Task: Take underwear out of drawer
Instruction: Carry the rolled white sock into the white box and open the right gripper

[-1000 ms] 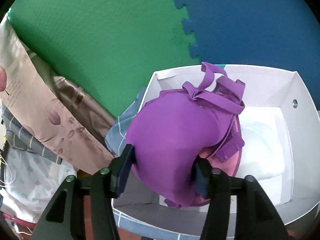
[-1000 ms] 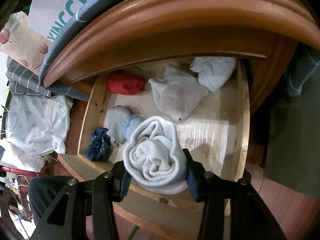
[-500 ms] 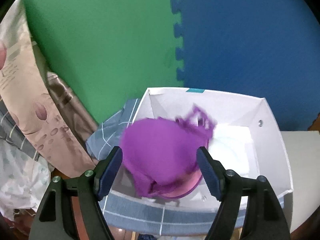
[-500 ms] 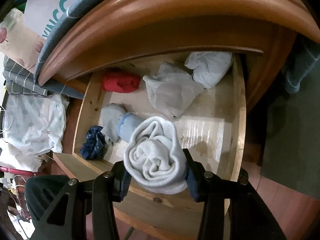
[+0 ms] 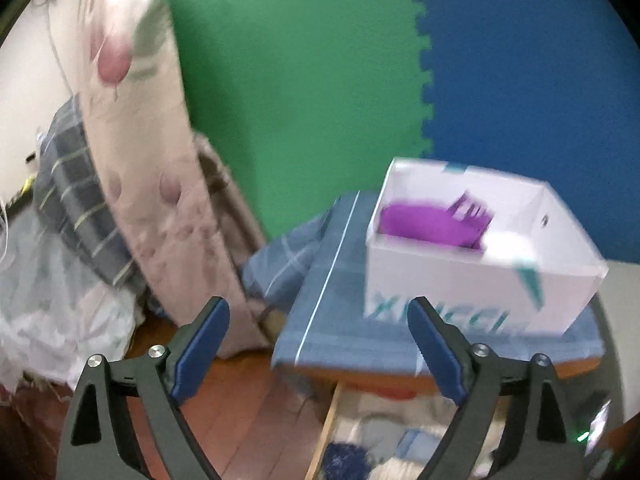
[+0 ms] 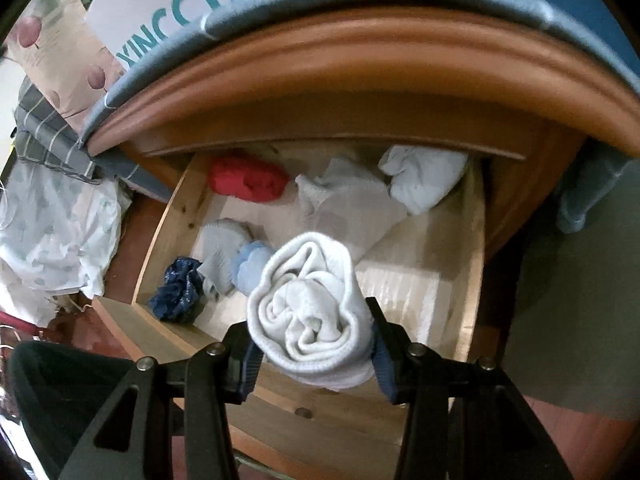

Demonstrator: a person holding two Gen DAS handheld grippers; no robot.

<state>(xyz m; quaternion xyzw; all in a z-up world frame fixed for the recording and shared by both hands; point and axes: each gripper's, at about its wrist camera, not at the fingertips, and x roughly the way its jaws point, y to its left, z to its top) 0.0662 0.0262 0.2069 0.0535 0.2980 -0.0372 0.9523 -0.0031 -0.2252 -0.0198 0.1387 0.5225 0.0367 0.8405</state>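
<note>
My left gripper is open and empty, held back from the white box. The purple bra lies inside that box. My right gripper is shut on a rolled white garment and holds it above the front of the open wooden drawer. In the drawer lie a red piece, white pieces, a pale blue piece, a grey piece and a dark blue piece. The drawer's corner also shows in the left wrist view.
The white box stands on a blue checked cloth over the wooden cabinet top. A floral cushion and bedding are at the left. Green and blue foam mats cover the wall behind.
My left gripper let go of the purple bra, which dropped into the white box, then pulled back and down. My right gripper rose slightly with the white roll.
</note>
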